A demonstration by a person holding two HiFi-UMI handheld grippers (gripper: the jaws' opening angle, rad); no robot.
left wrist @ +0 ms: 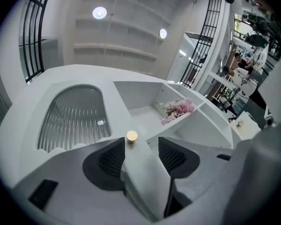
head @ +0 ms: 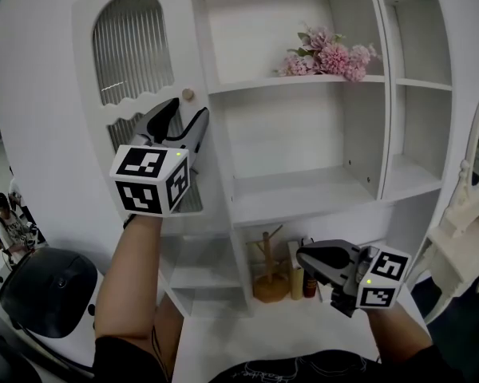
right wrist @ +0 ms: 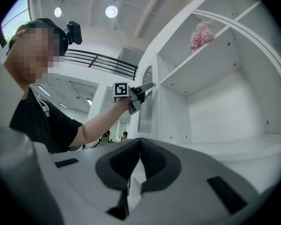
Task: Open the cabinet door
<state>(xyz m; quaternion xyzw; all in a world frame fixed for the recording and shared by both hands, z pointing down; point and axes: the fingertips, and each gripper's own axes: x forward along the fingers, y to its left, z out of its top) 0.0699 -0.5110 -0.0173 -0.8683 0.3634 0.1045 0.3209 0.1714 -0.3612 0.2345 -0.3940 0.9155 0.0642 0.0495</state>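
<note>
On the left half of the white cabinet [head: 303, 134], the cabinet door [head: 86, 78] looks shut to me. Its small round knob [head: 188, 94] is on the right edge, beside the open shelves [head: 295, 191]. My left gripper [head: 186, 115] points up at it with jaws wide apart and nothing between them. In the left gripper view the knob sits just ahead of the fingertips [left wrist: 113, 156], nearer the left one and not touching. I would centre it first, advance until the pads stand around it, close, then pull in an arc. My right gripper [head: 303, 255] hangs low, closed on nothing.
</note>
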